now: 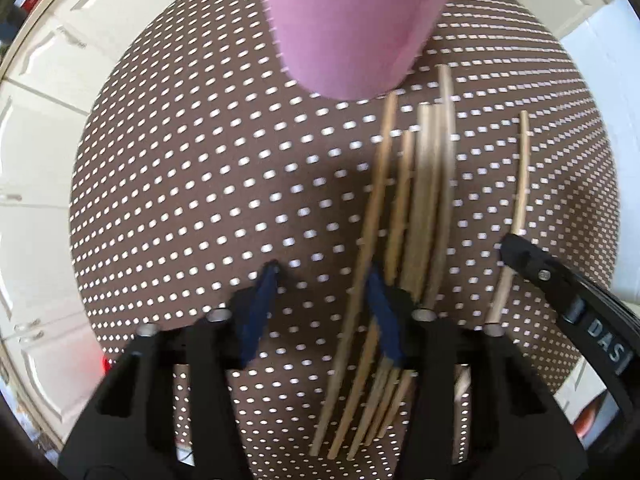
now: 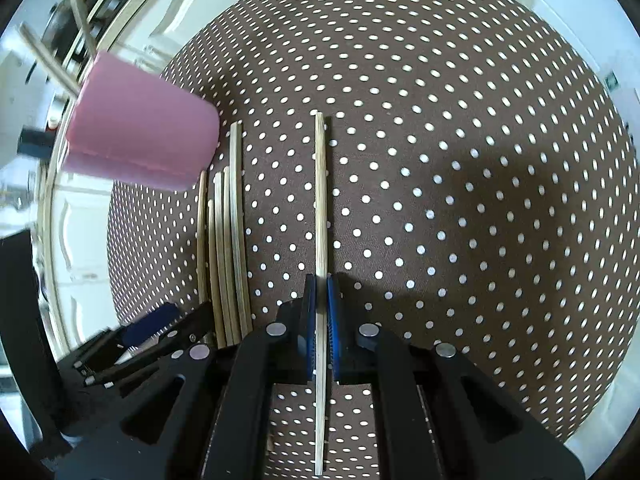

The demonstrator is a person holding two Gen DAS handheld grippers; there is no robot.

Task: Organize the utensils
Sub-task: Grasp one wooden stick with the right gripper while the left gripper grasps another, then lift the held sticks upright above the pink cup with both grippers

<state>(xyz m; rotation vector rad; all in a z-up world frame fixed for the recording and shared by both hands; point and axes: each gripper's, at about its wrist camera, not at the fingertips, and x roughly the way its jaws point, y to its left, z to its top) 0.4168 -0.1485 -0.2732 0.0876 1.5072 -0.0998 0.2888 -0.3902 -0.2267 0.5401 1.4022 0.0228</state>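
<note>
While our right gripper (image 2: 321,312) has its blue pads pressed together on a single thin wooden chopstick (image 2: 320,200), the stick lies between the fingers pointing straight ahead, low over the brown cloth with white dots (image 2: 460,160); we cannot tell whether it has left the cloth. Our left gripper (image 1: 322,280) hangs with its jaws apart and nothing between them, its right pad over the near ends of a bundle of loose wooden chopsticks (image 1: 416,208), which lie side by side just left of the held one. Beyond the bundle stands a tall pink plastic cup (image 2: 140,136), with two sticks already poking from its mouth. We judge this the pick-up step of one more chopstick; next we need to lift it, tip it upright and lower it into the cup.
</note>
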